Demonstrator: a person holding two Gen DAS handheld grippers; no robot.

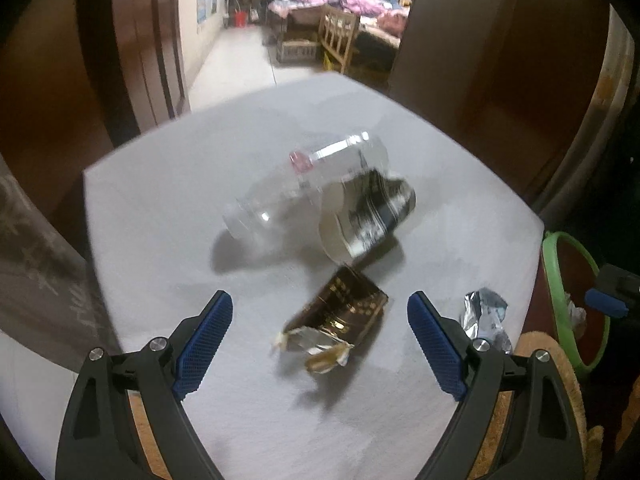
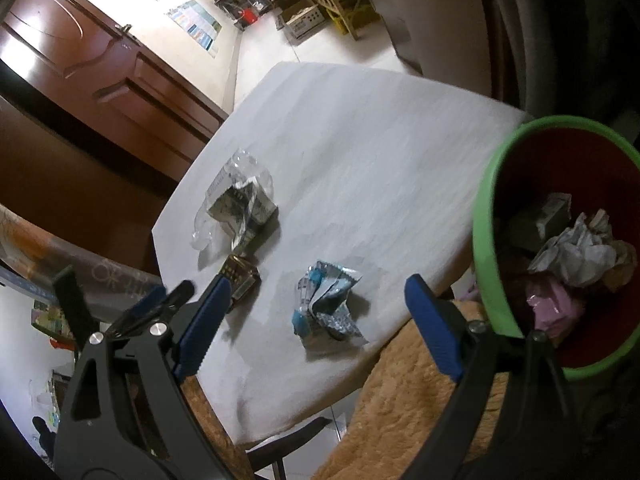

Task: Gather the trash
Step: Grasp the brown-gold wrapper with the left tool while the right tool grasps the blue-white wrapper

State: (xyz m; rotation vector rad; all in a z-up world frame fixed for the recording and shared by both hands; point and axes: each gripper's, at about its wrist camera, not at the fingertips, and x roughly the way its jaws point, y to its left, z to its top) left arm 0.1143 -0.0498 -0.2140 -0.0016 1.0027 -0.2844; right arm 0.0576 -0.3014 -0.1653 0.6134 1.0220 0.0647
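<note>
A torn gold-brown wrapper (image 1: 340, 320) lies on the white table (image 1: 160, 208), just ahead of and between the fingers of my left gripper (image 1: 320, 308), which is open and holds nothing. Behind the wrapper lie a clear plastic bottle (image 1: 280, 196) and a printed paper cup (image 1: 368, 216). A crumpled blue-silver wrapper (image 2: 328, 304) sits near the table's edge, below my right gripper (image 2: 317, 282), which is open and empty too. The same wrapper (image 1: 484, 316) shows at the right of the left wrist view. A red bin with a green rim (image 2: 486, 216) stands beside the table, with crumpled trash inside.
A brown fuzzy cushion (image 2: 420, 384) lies under the table's near edge. Dark wooden doors (image 2: 100, 68) and a cabinet (image 1: 500, 52) flank the table. The left gripper (image 2: 160, 300) shows at the left of the right wrist view, close to the gold wrapper (image 2: 240, 276).
</note>
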